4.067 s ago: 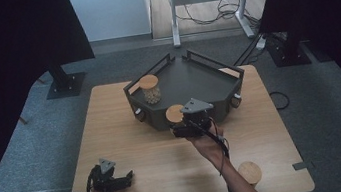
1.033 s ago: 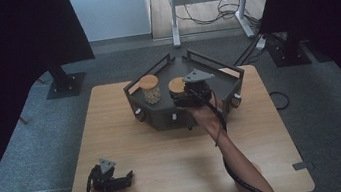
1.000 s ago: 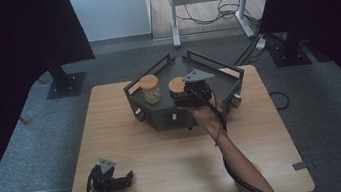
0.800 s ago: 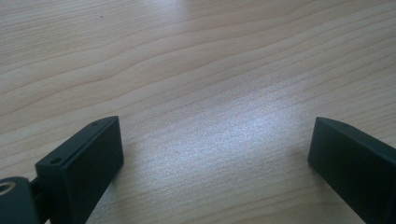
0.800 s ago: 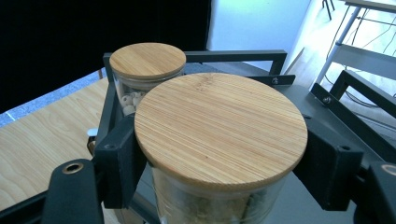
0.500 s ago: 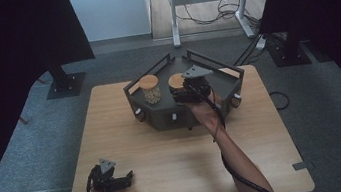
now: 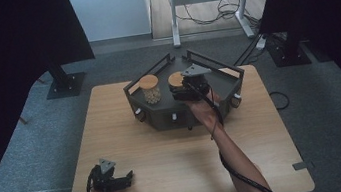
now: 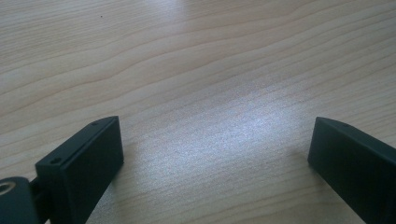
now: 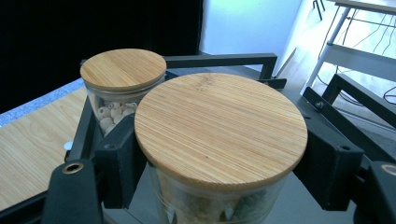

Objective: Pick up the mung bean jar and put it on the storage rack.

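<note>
Two jars: both are at the black tray [image 7: 228,75] now; one jar [image 7: 150,89] stands in its left part, the second jar [image 7: 175,81] is in your right tool [image 7: 181,90].
Right tool: pinching the second jar [image 9: 219,154] just under its wooden lid [image 9: 219,128], one jaw on each side of the glass.
Left tool: your left tool [image 7: 119,180] sits low at the near left of the worktop [image 7: 177,155], jaws spread with nothing between them but bare wood [image 8: 210,93].
Done: as I judge it, the first jar is placed; the second is over the tray, beside the first.
Left: set the second jar down and let go; I cannot tell whether its base already touches the tray floor.
Edges: the tray's raised frame [image 9: 219,59] runs close behind both jars, and the first jar [image 9: 122,84] is just beside yours, so mind the lids.
Open room: back out toward yourself, where the worktop is open; the tray's right part also looks free.
</note>
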The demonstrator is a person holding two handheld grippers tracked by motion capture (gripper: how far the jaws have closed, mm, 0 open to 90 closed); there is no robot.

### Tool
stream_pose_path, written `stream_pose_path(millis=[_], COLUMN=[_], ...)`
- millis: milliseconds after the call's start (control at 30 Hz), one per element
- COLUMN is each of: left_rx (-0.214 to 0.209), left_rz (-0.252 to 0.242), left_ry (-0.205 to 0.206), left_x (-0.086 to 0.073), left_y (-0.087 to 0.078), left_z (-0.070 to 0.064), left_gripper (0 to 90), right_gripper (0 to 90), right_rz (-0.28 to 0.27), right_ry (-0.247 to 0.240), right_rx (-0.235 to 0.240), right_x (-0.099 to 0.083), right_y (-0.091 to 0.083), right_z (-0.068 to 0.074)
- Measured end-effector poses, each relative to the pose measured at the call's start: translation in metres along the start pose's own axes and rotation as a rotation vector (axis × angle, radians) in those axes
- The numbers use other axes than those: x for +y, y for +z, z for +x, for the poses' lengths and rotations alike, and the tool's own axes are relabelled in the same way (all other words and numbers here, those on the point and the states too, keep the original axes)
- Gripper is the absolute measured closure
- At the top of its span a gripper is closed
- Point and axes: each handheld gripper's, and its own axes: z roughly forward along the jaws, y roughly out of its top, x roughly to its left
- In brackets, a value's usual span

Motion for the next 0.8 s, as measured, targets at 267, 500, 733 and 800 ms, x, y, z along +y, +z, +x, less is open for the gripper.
stream_pose_path(millis=[267, 500, 733, 800], left_rx=[0.0, 0.0, 0.0, 0.0], left_rz=[-0.001, 0.001, 0.0, 0.0], left_ry=[0.0, 0.0, 0.0, 0.0], left_x=[0.0, 0.0, 0.0, 0.0], left_y=[0.0, 0.0, 0.0, 0.0], left_z=[0.0, 0.0, 0.0, 0.0], left_gripper=[2.9, 2.9, 2.9, 2.9], right_gripper=[24.6, 24.6, 24.5, 24.5], right_rz=[0.008, 0.02, 0.025, 0.026], right_ry=[-0.003, -0.003, 0.001, -0.001], right_rx=[-0.01, -0.014, -0.017, -0.016], right_x=[-0.003, -0.009, -0.012, -0.013], right_y=[0.006, 0.012, 0.015, 0.016], right_z=[-0.001, -0.001, -0.002, -0.002])
